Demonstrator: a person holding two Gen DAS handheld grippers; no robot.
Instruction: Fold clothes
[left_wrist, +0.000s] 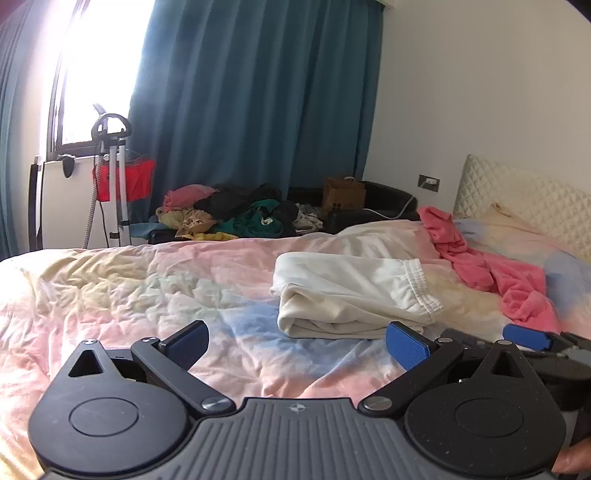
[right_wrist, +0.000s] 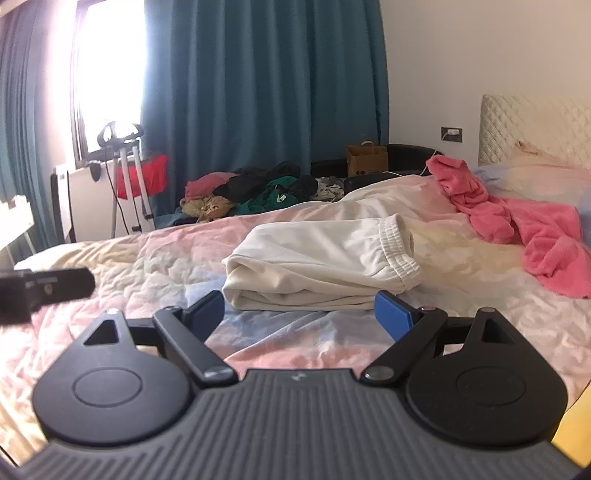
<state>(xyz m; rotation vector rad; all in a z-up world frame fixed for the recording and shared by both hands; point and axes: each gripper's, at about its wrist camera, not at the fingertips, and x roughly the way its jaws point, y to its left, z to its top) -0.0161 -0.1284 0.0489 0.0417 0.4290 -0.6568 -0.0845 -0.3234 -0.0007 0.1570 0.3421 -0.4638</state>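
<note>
Nearest the cameras, both grippers sat low over the bedspread (left_wrist: 122, 291), aimed across the bed. Left gripper (left_wrist: 297, 341) had its blue pads (left_wrist: 406, 347) spread wide, nothing between them. Right gripper (right_wrist: 299, 308) likewise gaped, empty, its tips just short of the near edge of the white trousers (right_wrist: 317, 262) (not touching, as far as the right wrist view showed).

Trousers lay on the bedspread mid-bed, ahead of the right gripper and off to the right of the left one. They looked folded already: stacked layers along the near edge, rounded fold at the left end, ribbed elastic waistband (right_wrist: 400, 247) at the right end. Cream-white, soft, a bit wrinkled but a compact bundle. My read: that item was done, or needed one more tidy at most.

Beyond it, a pink garment (right_wrist: 532, 236) sprawled unfolded toward the quilted headboard (right_wrist: 535, 125), so likely next. Further back, past the bed's far edge, a mixed heap of clothes (right_wrist: 255, 192) waited below the teal curtain (right_wrist: 266, 81). Most of the job remained.
</note>
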